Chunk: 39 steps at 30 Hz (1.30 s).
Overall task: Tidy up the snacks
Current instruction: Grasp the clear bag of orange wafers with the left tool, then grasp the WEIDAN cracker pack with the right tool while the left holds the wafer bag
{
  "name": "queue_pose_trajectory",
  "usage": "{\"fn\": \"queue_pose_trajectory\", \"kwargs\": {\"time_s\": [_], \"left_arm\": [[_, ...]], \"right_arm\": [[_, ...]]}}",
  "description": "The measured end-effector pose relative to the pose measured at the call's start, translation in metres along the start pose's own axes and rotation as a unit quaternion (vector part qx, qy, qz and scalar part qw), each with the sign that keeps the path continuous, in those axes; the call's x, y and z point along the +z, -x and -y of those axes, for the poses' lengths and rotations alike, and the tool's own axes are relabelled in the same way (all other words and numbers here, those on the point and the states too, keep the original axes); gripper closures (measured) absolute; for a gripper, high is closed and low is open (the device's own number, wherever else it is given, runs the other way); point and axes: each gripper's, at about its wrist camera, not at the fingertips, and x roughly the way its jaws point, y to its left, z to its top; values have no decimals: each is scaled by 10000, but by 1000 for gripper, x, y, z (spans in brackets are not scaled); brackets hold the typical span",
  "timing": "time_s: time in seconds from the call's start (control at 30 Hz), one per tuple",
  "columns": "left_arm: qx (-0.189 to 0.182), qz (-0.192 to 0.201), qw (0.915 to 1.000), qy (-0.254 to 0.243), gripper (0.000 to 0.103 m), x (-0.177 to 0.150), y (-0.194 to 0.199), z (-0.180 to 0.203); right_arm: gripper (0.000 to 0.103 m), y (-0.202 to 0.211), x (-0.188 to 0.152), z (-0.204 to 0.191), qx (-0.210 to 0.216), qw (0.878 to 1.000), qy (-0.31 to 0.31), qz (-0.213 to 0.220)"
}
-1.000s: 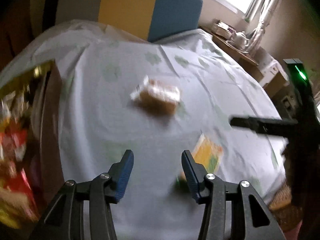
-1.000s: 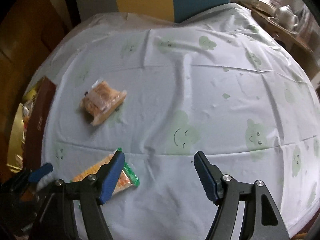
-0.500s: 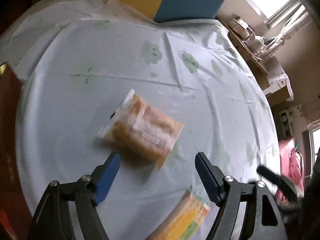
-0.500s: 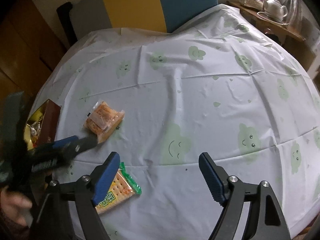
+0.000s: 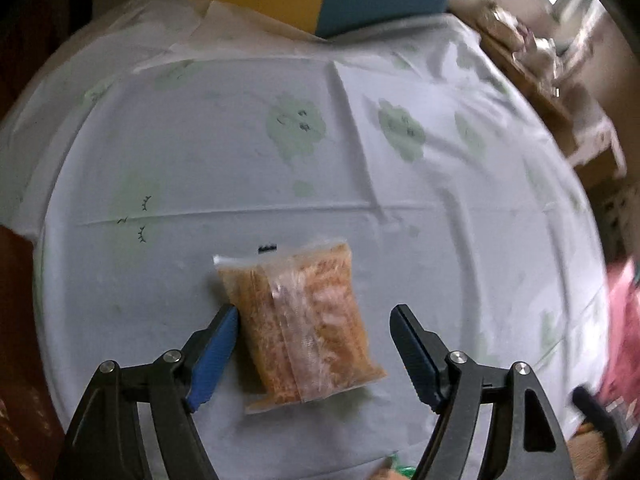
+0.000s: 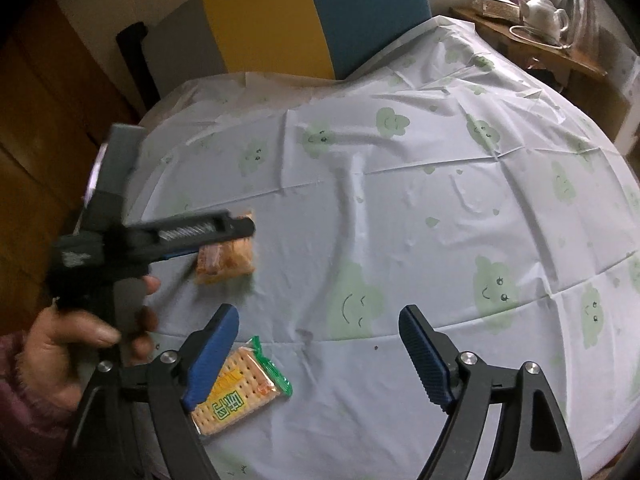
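Two snacks are still lying on the desk [image 6: 400, 200] — nothing is sorted yet. The left gripper [image 5: 314, 316], fingers wide apart, is straddling the orange pack [image 5: 300, 328]; the right gripper's [image 6: 318, 320] fingers are opening, empty, beside the cracker pack [image 6: 240, 388].

Cracker pack [image 6: 240, 392] nearer than snack bag [image 5: 300, 324], on tablecloth [image 6: 400, 220].

Both wrist views look steeply down, sharing the orange snack packet [image 5: 304, 328].

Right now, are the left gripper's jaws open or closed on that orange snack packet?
Open. The left gripper straddles the orange snack packet lying flat on the tablecloth; a clear gap separates the right finger from it, so nothing is clamped.
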Motion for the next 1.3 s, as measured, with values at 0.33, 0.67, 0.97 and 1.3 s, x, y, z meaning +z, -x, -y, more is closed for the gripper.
{"fn": "queue_pose_trajectory", "kwargs": {"time_s": [0.33,0.67,0.97,1.3], "left_arm": [[125,819,9959,-363,41,-51,31,-21],[132,1215,9906,-622,41,-140,75,-47],[211,1381,9832,-1175,41,-200,79,-38],[-96,1652,9807,-1037,41,-225,87,-45]], "right_arm": [[19,2,0,2,-55,10000,-21,54],[19,-8,-2,3,-395,9991,92,-112],[19,-23,-10,-6,-566,9970,382,-355],[25,-33,-49,-52,428,9905,532,-1193]]}}
